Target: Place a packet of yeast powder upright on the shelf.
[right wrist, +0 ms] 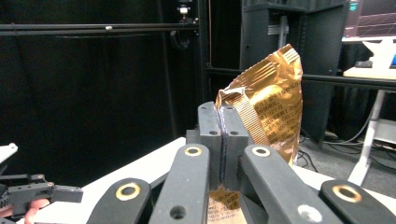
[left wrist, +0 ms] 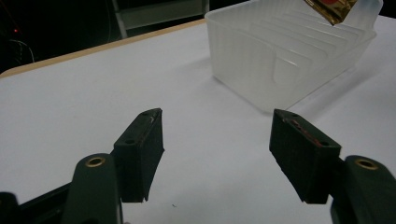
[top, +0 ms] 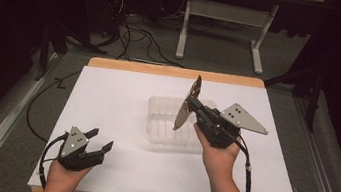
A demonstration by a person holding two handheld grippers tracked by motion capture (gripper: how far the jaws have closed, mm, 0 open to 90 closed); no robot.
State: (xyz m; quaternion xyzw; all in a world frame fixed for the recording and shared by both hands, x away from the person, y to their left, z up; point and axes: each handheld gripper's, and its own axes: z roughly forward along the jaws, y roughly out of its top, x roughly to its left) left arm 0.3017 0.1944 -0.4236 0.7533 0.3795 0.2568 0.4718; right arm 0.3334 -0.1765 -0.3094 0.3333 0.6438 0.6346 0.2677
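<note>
Packet [top: 188, 103] already lifted, pinched flat in right gripper [top: 193, 101] above tray [top: 164, 125] near table's [top: 107, 97] far edge; apparently yet to be lowered in; left gripper [top: 99, 139] idle, jaws apart.

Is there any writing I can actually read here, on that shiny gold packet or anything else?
Gold packet, pinched in the right tongs: rows of fine print on its face, too small and blurred to read.
Red mark on the packet's corner above the clear plastic tray: no letters can be made out.
Nothing else carries readable text.
</note>
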